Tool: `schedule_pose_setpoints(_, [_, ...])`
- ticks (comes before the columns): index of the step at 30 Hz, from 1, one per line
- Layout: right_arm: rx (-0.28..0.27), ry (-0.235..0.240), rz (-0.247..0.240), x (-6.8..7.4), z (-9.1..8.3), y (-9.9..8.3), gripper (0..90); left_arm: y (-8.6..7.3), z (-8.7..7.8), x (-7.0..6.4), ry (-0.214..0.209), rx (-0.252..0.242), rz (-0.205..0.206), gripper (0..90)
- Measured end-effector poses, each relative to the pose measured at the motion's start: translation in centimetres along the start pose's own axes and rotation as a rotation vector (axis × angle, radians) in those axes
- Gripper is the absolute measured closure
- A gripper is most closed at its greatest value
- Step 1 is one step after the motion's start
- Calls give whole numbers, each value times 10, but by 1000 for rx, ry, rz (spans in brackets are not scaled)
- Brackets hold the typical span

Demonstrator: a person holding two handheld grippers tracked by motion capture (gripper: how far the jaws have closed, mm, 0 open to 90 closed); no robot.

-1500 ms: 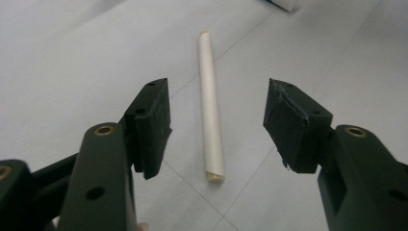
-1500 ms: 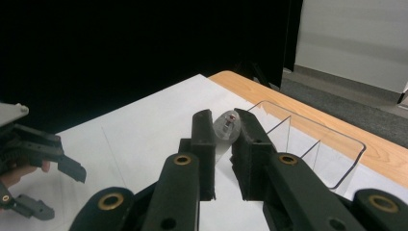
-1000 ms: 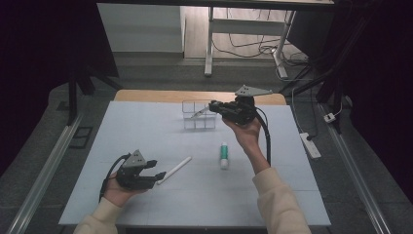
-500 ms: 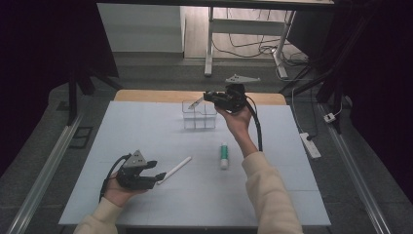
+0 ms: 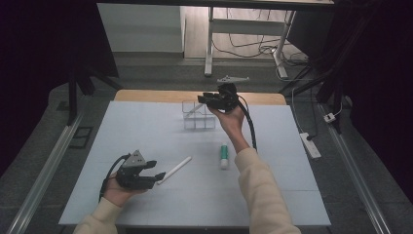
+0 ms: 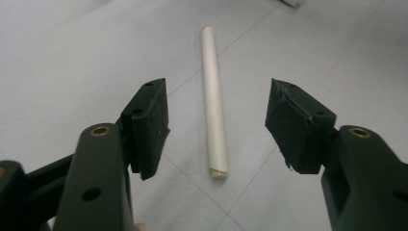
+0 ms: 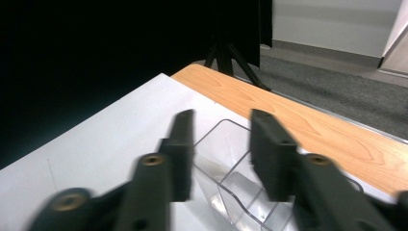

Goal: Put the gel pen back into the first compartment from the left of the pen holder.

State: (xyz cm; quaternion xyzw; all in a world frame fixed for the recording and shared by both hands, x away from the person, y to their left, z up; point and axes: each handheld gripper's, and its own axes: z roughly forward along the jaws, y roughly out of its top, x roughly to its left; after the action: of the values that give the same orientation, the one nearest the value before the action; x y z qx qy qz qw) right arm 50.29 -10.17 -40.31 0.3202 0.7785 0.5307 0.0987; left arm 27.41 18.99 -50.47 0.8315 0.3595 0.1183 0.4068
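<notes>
The left tool (image 6: 216, 120), its jaws wide apart, faces the white stick (image 6: 213, 101), which lies lengthwise between them on the counter (image 6: 72, 57).

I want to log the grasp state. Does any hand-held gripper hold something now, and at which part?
Nothing is held. The left hand-held gripper is open, its jaws on either side of the white pen without touching it. The right hand-held gripper is open above the clear organizer.

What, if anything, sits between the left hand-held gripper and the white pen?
Nothing visible does. The left hand-held gripper is open, and the white pen lies flat on the bare table, lined up between the jaws and not yet touched.
</notes>
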Motion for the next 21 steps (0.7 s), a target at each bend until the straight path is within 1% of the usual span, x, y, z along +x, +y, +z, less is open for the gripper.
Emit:
schedule_pose_setpoints(3, [-1,3,-1,0,-3,-1,495,0,1,0,1,2,0,409])
schedule_pose_setpoints(6, [3,-4,-16,1,-9,-2,462,0,2,0,2,12,9,407])
schedule_pose_setpoints(8, [2,-11,-27,1,-14,-3,455,0,2,0,3,13,10,406])
schedule_pose_setpoints(12, [-11,2,-28,-1,-26,-9,448,0,1,0,5,12,7,406])
schedule_pose_setpoints(16, [-28,15,-32,-1,-36,-24,449,0,1,0,7,13,7,406])
schedule_pose_setpoints(21, [-18,23,-47,-1,-47,-40,450,0,1,0,8,12,7,406])
